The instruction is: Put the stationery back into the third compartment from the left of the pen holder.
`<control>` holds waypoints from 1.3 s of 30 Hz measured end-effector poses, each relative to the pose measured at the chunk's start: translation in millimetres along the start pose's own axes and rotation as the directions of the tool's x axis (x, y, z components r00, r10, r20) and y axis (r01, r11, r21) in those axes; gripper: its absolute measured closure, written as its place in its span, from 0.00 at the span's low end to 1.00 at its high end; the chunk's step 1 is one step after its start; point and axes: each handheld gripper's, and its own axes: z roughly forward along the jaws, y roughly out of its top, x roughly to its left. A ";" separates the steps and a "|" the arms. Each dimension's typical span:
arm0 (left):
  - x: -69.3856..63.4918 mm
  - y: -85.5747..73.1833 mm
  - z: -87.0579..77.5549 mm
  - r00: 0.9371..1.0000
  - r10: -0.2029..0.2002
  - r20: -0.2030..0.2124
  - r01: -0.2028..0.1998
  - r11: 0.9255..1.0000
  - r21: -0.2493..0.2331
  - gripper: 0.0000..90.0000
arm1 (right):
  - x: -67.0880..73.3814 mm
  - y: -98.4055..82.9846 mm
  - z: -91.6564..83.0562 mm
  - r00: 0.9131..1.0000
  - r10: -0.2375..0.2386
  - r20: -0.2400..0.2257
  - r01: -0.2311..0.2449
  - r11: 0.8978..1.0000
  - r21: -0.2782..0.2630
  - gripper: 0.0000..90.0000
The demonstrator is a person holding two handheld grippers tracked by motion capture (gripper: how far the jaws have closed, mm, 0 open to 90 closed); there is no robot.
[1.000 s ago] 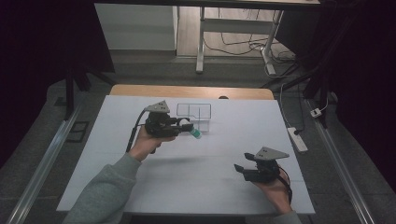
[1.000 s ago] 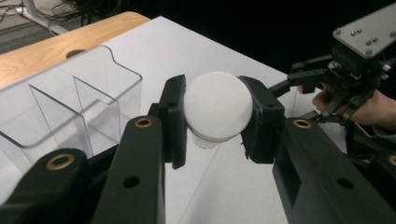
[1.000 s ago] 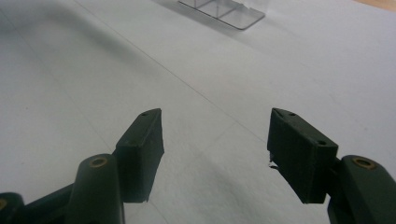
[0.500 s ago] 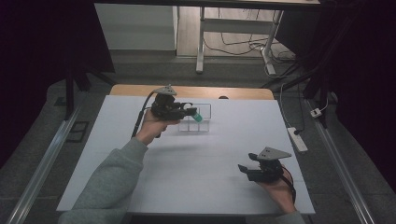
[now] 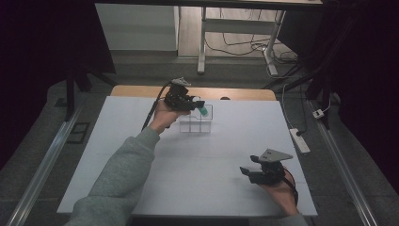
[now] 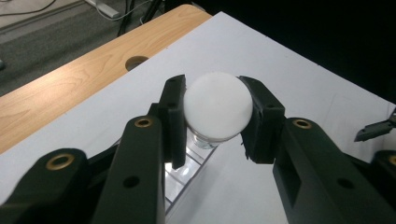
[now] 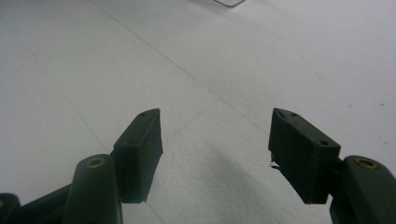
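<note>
My left gripper [image 5: 200, 107] is shut on a small object [image 5: 203, 111] that looks teal in the high view. In the left gripper view [image 6: 212, 114] the object's white rounded end [image 6: 217, 112] faces the camera, pinched between both pads. It hangs just over a clear compartment box [image 5: 196, 123] at the far middle of the white table; a corner of the box [image 6: 191, 161] lies below the jaws. At the near right, my right gripper [image 5: 245, 172] rests low over the bare white surface. Its jaws [image 7: 215, 135] stand open with nothing between them.
The white sheet [image 5: 197, 165] covers a wooden table whose far strip [image 5: 141, 91] carries a round cable hole [image 6: 136, 62]. A power strip [image 5: 299, 140] lies on the floor to the right. A white frame stand [image 5: 202, 42] is beyond the table.
The left hand has carried the teal object away from the person and slightly up, from the box's near left side to above the box. The right gripper has stayed put.
</note>
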 end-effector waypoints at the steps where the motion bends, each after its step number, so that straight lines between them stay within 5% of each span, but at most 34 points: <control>1: 0.2 0.3 1.5 1.000 -0.003 -0.002 0.003 1.000 0.000 0.71 | 0.0 -0.3 0.2 1.000 0.002 0.000 -0.002 1.000 -0.001 0.39; 14: 1.7 5.0 17.7 0.999 0.031 -0.023 -0.030 0.999 0.045 0.70 | 0.0 -1.4 2.9 1.000 -0.007 0.001 0.007 1.000 0.012 0.38; 17: -0.1 4.8 16.6 0.999 0.026 -0.028 -0.024 0.998 0.051 0.49 | -0.1 -1.4 2.8 1.000 -0.009 0.000 0.009 1.000 0.016 0.38; 23: -6.2 -2.9 -6.8 0.999 0.044 -0.028 -0.043 0.999 0.031 0.42 | -0.3 -1.7 2.0 1.000 -0.008 0.003 0.008 1.000 0.017 0.38; 29: -14.7 -33.2 -36.6 0.998 0.045 -0.039 -0.043 0.998 0.042 0.41 | -1.1 -2.0 1.1 1.000 -0.006 0.005 0.006 1.000 0.007 0.38; 34: -24.7 -73.6 -60.2 0.995 0.083 -0.050 -0.080 0.995 0.066 0.42 | -1.7 -2.4 -0.3 1.000 -0.002 0.009 0.002 1.000 0.006 0.38; 39: -29.6 -111.5 -81.2 0.997 0.070 -0.045 -0.066 0.995 0.078 0.42 | -4.3 -4.0 -1.4 1.000 0.000 0.013 0.000 1.000 0.000 0.37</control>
